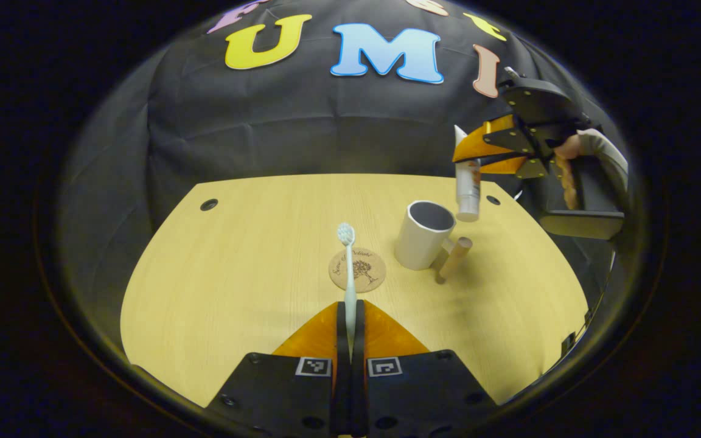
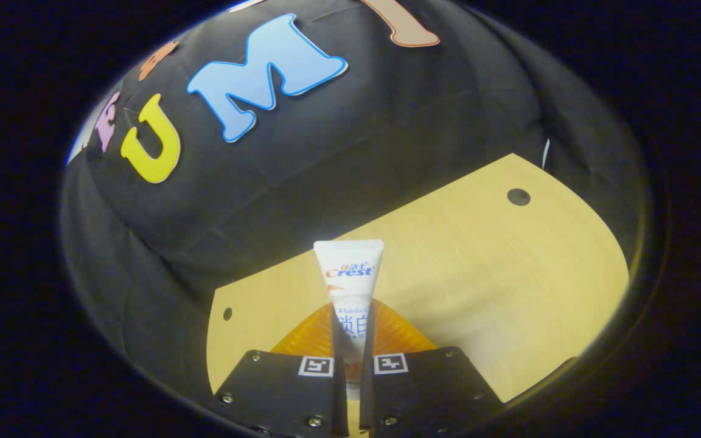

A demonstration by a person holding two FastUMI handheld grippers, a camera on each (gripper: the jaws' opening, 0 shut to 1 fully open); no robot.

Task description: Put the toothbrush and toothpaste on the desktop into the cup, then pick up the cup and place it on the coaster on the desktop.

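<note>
The left gripper (image 1: 349, 316) is clamped on the handle of the toothbrush (image 1: 348, 267), both fingers pressing it, with the bristle head pointing straight ahead and away from the gripper. Just beyond that head, on the desk (image 1: 235, 255), lies the round coaster (image 1: 358, 270), bare. Ahead and to the right of the left gripper stands the cup (image 1: 423, 235), upright on the desk beside the coaster, not on it, with its handle on the far right side. As far as its opening shows, it looks empty.

In the left gripper view the right gripper (image 1: 475, 155) hangs above and just to the right of the cup, carried by a hand (image 1: 569, 167), with the toothpaste (image 1: 467, 191) pointing down, its lower end close over the rim. In the right gripper view the right gripper (image 2: 350, 340) is closed on the toothpaste (image 2: 350, 274), both fingers against the tube.

Progress, as I judge it: both items are lifted off the desk, but 0 of 2 are in the cup. The toothpaste looks nearest to going in, needing only to be lowered and let go. The toothbrush then has to swing right to the cup. After that the cup has to be picked up and set on the coaster.
</note>
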